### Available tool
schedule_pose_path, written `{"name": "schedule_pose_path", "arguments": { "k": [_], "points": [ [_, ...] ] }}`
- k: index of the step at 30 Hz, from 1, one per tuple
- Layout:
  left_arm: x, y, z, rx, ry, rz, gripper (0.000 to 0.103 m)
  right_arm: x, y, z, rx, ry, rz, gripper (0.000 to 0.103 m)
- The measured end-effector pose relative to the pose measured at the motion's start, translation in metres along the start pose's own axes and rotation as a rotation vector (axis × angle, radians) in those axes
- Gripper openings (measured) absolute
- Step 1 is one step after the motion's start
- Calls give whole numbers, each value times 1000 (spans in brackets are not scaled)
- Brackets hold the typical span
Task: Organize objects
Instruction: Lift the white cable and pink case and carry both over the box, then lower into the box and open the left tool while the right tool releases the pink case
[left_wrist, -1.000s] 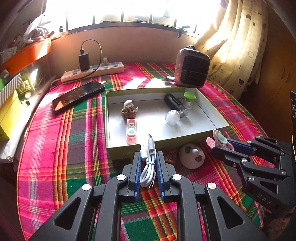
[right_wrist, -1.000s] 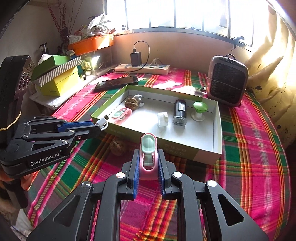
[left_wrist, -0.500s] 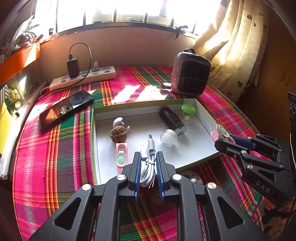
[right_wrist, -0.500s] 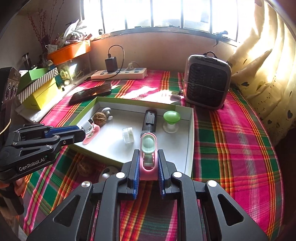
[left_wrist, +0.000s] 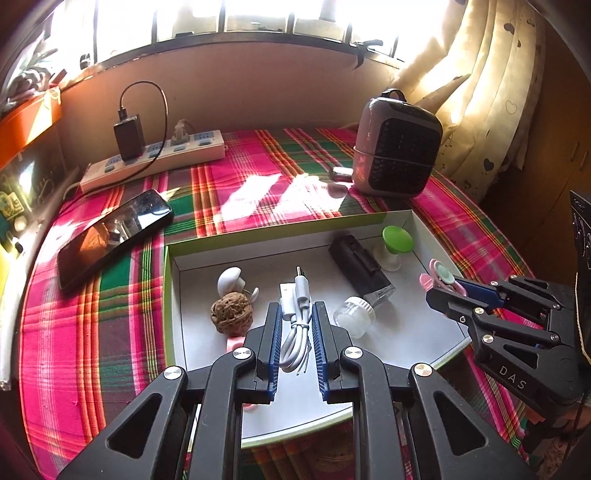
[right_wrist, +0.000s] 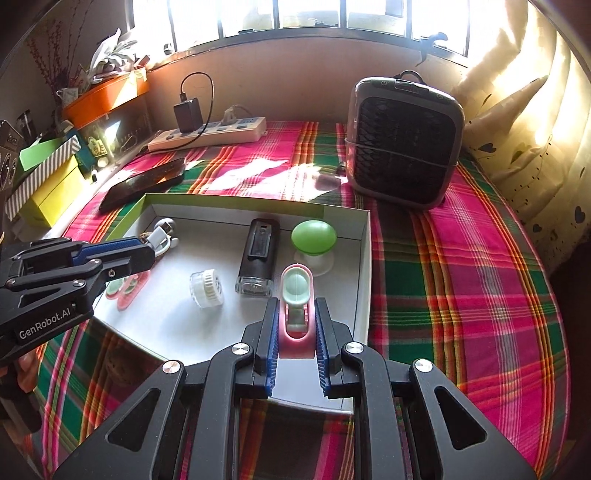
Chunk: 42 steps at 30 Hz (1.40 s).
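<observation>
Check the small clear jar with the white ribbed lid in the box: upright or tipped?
Tipped. The jar lies on its side on the floor of the box, ribbed lid facing sideways, beside the black flashlight.

We see a surface (left_wrist: 122, 332) under a plaid cloth (right_wrist: 461, 295). On it lie a shallow box (left_wrist: 168, 295), a phone (left_wrist: 114, 236) just left of the box, a power strip (left_wrist: 155, 158) by the wall, and a small heater (left_wrist: 399, 151) behind the box.

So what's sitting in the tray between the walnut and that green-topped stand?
In the left wrist view, between the walnut and the green-topped stand lie the held white cable, a small clear jar and a black case.
</observation>
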<state>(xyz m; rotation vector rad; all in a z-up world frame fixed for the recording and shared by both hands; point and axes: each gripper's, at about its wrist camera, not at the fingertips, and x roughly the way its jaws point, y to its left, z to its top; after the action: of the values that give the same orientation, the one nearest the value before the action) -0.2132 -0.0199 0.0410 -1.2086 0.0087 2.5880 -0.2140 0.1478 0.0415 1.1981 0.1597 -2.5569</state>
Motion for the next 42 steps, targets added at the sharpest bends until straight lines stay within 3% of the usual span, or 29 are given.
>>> {"name": "schedule_pose_path", "arguments": {
  "k": [19, 42],
  "points": [
    [43, 2, 11, 5, 65, 14, 15, 22, -4, 5, -10, 39, 9, 18],
    [51, 2, 12, -7, 80, 10, 15, 25, -1, 6, -28, 30, -4, 18]
  ]
}}
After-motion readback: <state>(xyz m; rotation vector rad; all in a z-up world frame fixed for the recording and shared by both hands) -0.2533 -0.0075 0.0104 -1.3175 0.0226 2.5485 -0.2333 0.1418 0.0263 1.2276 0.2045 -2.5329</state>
